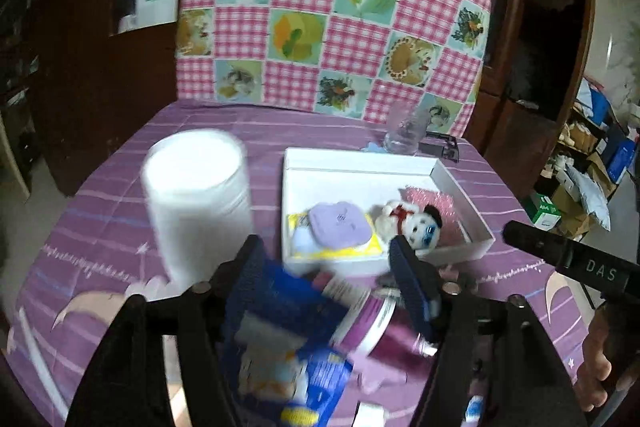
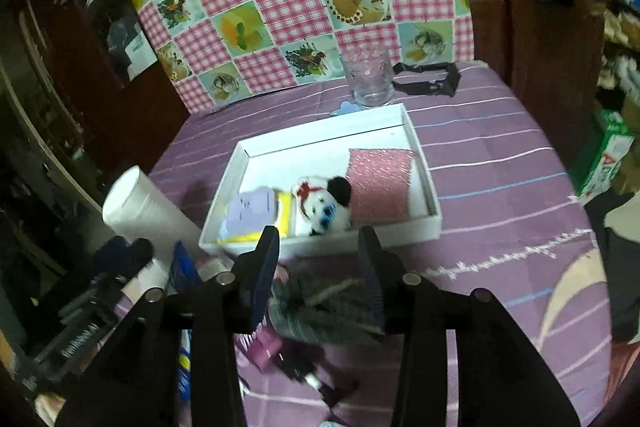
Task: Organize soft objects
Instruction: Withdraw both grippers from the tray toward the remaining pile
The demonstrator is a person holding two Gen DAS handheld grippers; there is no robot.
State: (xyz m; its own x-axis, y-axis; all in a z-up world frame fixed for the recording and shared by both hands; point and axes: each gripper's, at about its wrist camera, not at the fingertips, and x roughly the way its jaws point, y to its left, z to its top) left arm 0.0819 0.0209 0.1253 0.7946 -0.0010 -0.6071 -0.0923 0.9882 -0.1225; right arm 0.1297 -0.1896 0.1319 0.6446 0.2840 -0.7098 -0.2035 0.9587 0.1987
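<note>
Purple striped tablecloth (image 2: 500, 155) under white tray (image 2: 420, 143); both grippers (image 1: 324, 259) (image 2: 318, 247) spread, gripping nothing.
</note>
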